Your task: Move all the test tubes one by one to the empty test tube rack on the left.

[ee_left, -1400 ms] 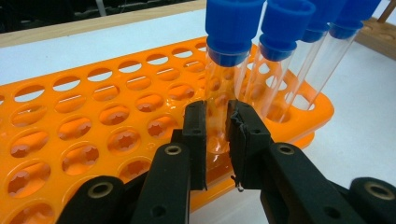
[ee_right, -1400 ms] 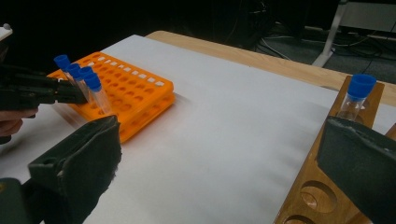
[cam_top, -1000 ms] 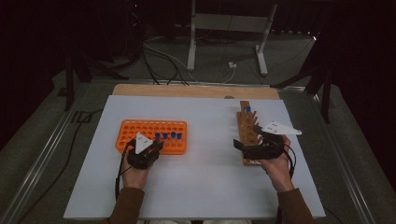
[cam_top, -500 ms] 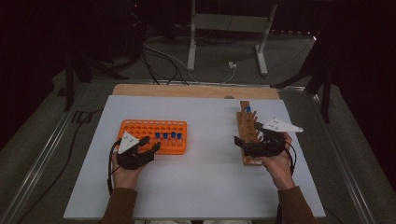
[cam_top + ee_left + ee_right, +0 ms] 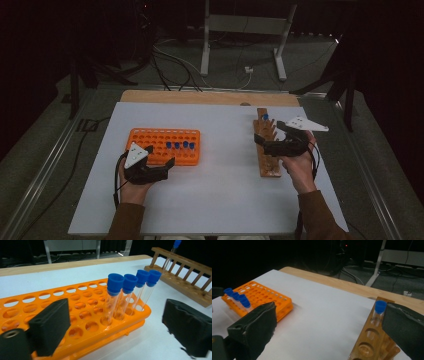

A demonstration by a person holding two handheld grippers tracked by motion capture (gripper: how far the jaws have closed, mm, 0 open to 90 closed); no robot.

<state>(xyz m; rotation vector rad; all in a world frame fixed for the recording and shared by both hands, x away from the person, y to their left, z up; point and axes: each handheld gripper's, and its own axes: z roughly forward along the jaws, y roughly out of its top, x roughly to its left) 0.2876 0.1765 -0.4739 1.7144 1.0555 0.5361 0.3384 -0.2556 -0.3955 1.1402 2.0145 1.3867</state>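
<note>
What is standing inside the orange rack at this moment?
The orange rack holds four clear tubes with blue caps, upright in one row at its end. The other holes look empty. The tubes' bottoms are hidden inside the rack. The left claw stands open beside it.

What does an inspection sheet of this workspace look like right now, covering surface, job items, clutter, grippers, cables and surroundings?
Surface: white table top, wooden strip along its far edge.
Job's things: orange rack holds four blue-capped tubes in a row near its right end; wooden rack holds one blue-capped tube at its far end.
Clutter: nothing seen.
Grippers: left gripper has just been opening, jaws wide apart with nothing between them, near the orange rack's front edge. Right gripper open, empty, over the wooden rack.
Cables: black gripper cables loop by each wrist; several cables lie on the floor beyond the table.
Surroundings: dark room, grey metal stand behind.
</note>
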